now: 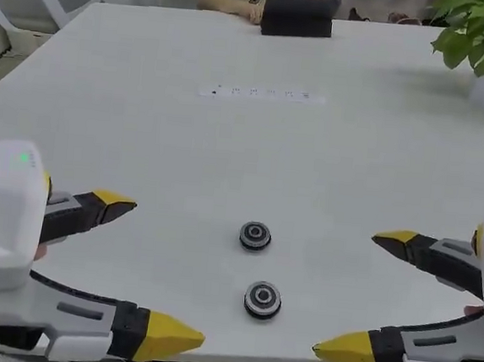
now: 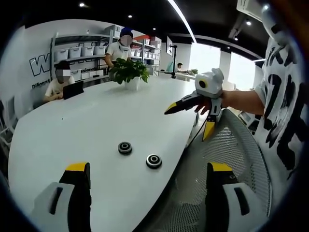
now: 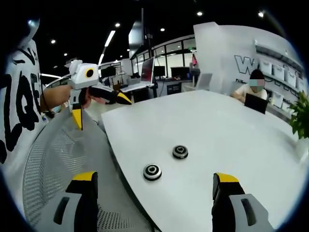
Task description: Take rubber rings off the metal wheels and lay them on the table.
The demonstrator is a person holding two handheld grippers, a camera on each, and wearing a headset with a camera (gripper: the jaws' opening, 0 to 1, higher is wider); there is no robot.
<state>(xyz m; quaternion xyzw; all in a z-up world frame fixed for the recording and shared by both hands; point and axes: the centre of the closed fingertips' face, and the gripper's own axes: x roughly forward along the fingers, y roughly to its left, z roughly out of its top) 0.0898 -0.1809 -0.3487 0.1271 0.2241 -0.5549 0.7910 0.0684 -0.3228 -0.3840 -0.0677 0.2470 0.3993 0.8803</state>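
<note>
A: Head view: white office worktop (image 1: 145, 122) is carrying a plant (image 1: 480, 32) and laptop (image 1: 297, 16) far off.
B: Far wheel (image 1: 255, 236) and near wheel (image 1: 262, 300) are sitting by its front edge, between left tool (image 1: 164, 272) and right tool (image 1: 346, 293), both gaping, gripping nothing.

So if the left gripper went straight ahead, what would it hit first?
Probably the wheel nearer the table edge, which lies in line between the left gripper's open jaws. Height is unclear, so it might pass above it.
</note>
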